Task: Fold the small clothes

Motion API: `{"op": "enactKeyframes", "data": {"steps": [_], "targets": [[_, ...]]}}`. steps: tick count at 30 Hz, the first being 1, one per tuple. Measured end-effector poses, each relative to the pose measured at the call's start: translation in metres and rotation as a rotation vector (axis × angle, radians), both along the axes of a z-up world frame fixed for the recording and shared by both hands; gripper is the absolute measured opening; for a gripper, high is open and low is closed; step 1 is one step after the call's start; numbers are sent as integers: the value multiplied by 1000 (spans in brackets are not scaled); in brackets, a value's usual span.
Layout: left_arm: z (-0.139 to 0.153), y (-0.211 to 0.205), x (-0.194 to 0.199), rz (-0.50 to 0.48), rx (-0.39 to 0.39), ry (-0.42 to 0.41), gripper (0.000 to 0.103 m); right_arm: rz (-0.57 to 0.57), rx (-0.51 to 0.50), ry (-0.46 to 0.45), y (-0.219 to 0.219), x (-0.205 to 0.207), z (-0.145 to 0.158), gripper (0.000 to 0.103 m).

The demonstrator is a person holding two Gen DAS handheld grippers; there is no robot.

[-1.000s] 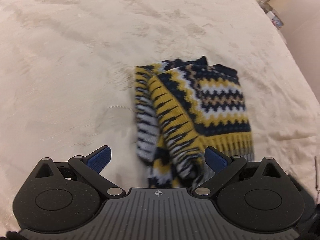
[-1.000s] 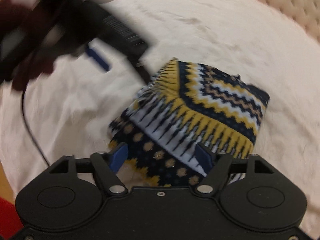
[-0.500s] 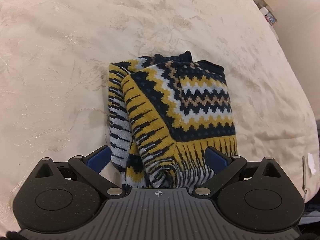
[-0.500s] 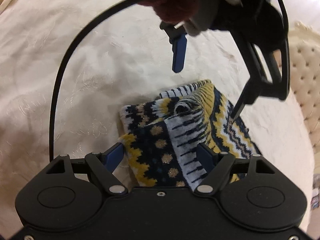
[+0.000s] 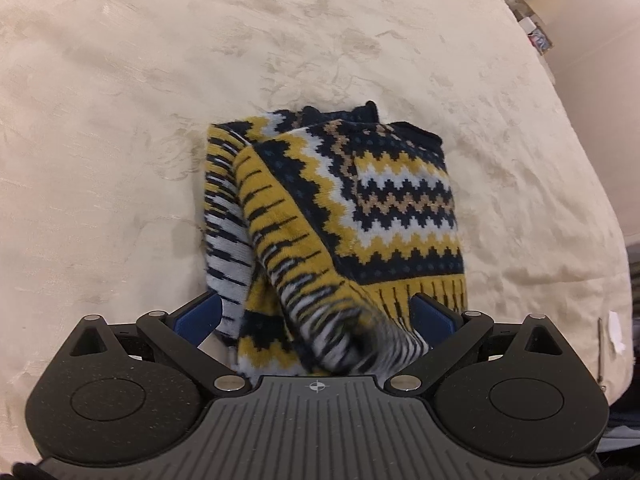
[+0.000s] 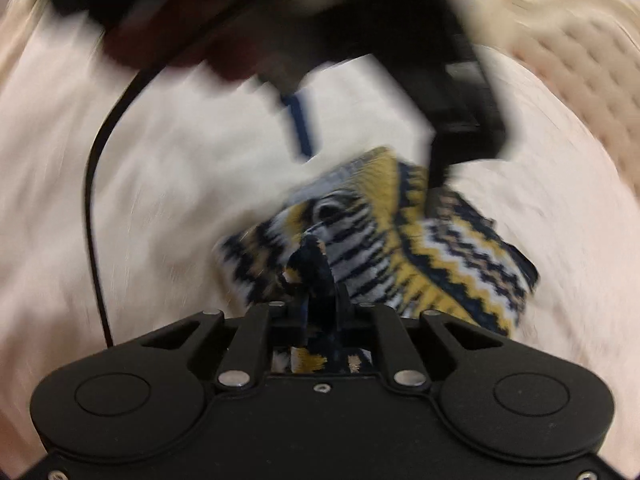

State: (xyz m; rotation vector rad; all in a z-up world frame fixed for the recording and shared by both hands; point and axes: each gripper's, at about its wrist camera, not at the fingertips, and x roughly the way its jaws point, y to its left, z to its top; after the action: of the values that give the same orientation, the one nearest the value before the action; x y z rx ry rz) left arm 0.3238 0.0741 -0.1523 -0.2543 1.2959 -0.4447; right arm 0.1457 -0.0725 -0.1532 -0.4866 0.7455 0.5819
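Where it lies on the cream bedspread [image 5: 160, 80], knitted sweater [image 5: 360, 200]: soft, light, limp, thick at folds. Right gripper [image 6: 316, 280] pinched closed on a bunched edge; left gripper [image 5: 316, 312] spread wide, astride near hem, gripping nothing. Best held by hem or fold edges.

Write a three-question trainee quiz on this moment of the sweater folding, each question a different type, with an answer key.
1. True or false: the right gripper has its fingers closed on a fold of the patterned sweater.
2. Multiple choice: the left gripper is
A. shut on the sweater
B. open, with fabric lying between its blue fingers
C. out of view
3. Fill in: the sweater lies on a cream ____.

Key: 1 true; 2 B; 3 bedspread.
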Motion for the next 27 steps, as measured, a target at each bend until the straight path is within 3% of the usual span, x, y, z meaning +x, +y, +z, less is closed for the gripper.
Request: {"op": "enactKeyframes", "data": {"steps": [4, 5, 6, 10, 12, 14, 22, 27], "targets": [[-8, -5, 5, 18, -69, 12, 98, -67, 106, 24, -17, 6, 16, 16], [-11, -7, 7, 29, -81, 18, 85, -68, 113, 32, -18, 6, 17, 16], [-14, -9, 10, 41, -86, 27, 81, -67, 118, 39, -17, 5, 17, 16], [-29, -14, 22, 84, -95, 58, 76, -60, 121, 64, -14, 1, 15, 16], [-31, -15, 24, 84, -96, 50, 59, -59, 120, 70, -13, -1, 14, 16], [-27, -15, 21, 89, -82, -14, 13, -62, 120, 77, -13, 0, 12, 16], [30, -11, 1, 5, -35, -269, 9, -73, 196, 61, -14, 2, 27, 16], [2, -2, 12, 38, 46, -188, 10, -57, 198, 131, 5, 15, 9, 16]]}}
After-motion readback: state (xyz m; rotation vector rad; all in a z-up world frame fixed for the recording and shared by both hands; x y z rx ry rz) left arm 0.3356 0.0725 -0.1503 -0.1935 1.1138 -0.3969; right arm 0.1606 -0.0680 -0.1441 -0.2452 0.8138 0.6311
